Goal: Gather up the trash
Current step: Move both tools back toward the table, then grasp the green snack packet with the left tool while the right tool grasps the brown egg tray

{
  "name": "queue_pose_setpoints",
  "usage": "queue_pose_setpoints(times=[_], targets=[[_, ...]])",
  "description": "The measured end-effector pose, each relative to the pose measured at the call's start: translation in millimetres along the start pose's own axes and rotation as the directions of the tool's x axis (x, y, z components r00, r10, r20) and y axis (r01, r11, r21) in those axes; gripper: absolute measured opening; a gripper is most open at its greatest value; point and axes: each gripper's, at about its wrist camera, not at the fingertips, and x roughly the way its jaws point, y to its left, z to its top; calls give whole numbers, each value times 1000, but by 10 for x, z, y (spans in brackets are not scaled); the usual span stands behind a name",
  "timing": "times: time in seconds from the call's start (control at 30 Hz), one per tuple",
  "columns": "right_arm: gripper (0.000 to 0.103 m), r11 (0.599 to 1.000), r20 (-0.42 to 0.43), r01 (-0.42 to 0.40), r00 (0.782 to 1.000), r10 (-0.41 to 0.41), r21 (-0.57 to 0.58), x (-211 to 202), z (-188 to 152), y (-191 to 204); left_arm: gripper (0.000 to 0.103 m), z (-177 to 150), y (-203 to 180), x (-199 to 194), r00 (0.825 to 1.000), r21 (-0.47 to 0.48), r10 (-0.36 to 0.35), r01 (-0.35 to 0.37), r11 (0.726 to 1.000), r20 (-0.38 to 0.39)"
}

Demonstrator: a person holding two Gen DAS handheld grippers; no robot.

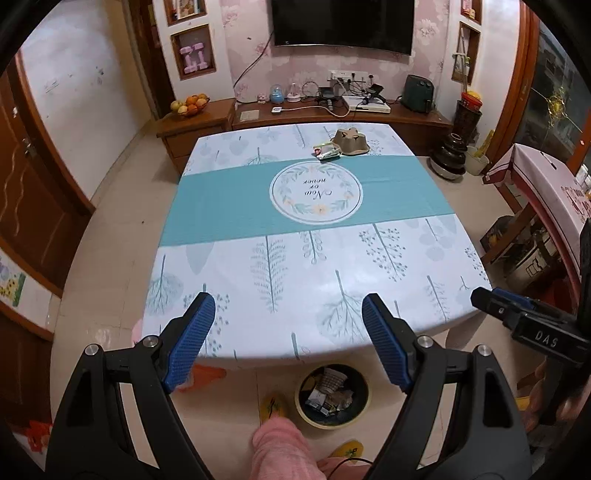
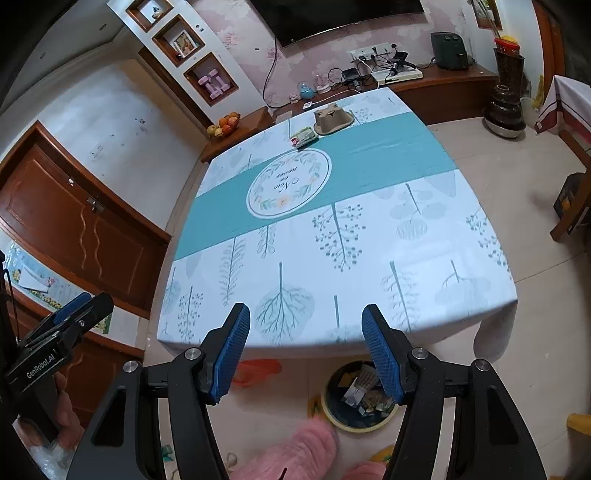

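Teal-and-white tablecloth covers most of the tabletop (image 1: 229, 206), and it's nearly bare now. My guess is I'm most of the way through: the trash bin (image 1: 364, 411) on the floor by the near edge already has a pile of wrappers and crumpled paper in it. What's left sits way over at the far side: a brown cardboard cup holder (image 1: 351, 142) turned upside down, with a small green-and-white wrapper (image 1: 327, 152) touching it on the side. Both are well out of reach from here. My left gripper (image 1: 288, 314) is spread wide with nothing in it, and my right gripper (image 2: 306, 325) is parted and empty too. Room-wise: tiled floor, a TV (image 1: 341, 26) on floral wallpaper, a low wooden cabinet with cables and a fruit bowl (image 1: 190, 105).
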Motion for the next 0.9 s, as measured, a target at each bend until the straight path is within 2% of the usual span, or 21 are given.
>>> queue_pose_setpoints(times=[0.17,0.4,0.63,0.8,0.9], targets=[[64,999,27,34,999,-34,-12,122,272,42,80,344,79,428,1000,53,-16,17,998,-22],[64,988,44,118,991,-123,101,471,844,-41,80,1260,107,1380,991,148,-103,116,982,-89],[64,952,32,176,981,-190,249,1029,1559,-126,80,2257,-82,2397,978,292,-163,194,937,-128],[64,930,42,195,975,-218,313,1419,2056,-197,80,2742,-401,3155,972,396,-178,224,890,-151],[64,919,46,216,969,-244,331,1639,2356,-261,80,2952,-602,3621,949,432,-213,298,851,-234]])
